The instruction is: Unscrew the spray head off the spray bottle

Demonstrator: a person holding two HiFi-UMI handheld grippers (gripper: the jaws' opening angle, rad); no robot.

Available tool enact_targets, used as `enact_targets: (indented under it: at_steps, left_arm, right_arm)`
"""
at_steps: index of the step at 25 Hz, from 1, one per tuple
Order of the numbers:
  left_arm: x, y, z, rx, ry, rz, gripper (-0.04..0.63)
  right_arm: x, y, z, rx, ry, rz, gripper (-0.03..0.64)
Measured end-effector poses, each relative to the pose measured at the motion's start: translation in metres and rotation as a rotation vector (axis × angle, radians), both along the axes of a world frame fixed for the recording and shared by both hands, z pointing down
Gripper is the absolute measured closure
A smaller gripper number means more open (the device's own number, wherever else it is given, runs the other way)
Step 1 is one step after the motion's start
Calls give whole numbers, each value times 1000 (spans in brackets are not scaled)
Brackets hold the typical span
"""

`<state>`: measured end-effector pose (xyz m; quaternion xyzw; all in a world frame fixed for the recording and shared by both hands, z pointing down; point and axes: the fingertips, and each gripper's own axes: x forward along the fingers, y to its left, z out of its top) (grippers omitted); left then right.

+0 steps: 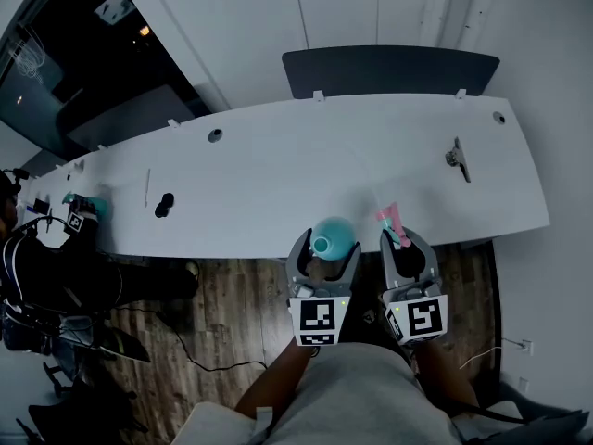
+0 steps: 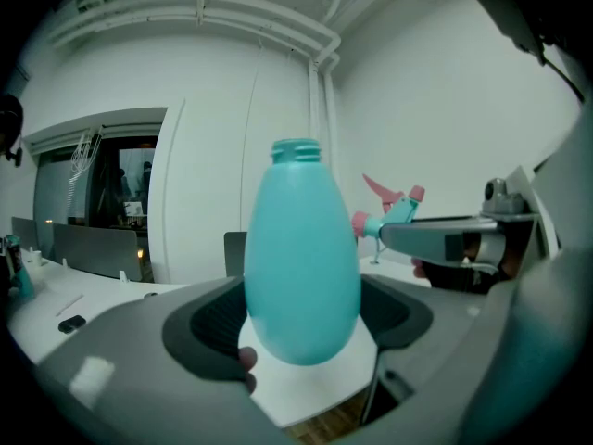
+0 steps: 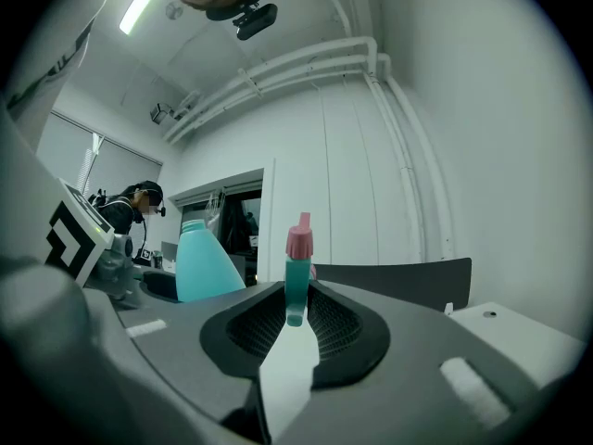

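Bottle (image 2: 301, 258): smooth teal egg, threaded neck bare, pinched by left gripper (image 1: 326, 247) jaws | head (image 3: 296, 267): teal-pink plastic, pinched by right gripper (image 1: 401, 239), 3 o'clock.

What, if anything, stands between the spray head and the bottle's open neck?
Nothing visible. The spray head, clamped in the right gripper, and the bottle, clamped in the left gripper, are side by side with only open air between them.
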<state>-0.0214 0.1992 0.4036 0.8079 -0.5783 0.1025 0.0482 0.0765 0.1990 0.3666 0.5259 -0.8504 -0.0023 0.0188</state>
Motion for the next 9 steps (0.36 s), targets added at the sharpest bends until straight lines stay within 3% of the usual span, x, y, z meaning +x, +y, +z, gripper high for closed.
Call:
enact_targets:
  at_steps: [9]
  left_arm:
    - [1,-1,0,-8,-10,13,224]
  right_arm:
    - [0,-1,1,-12,-3,14,548]
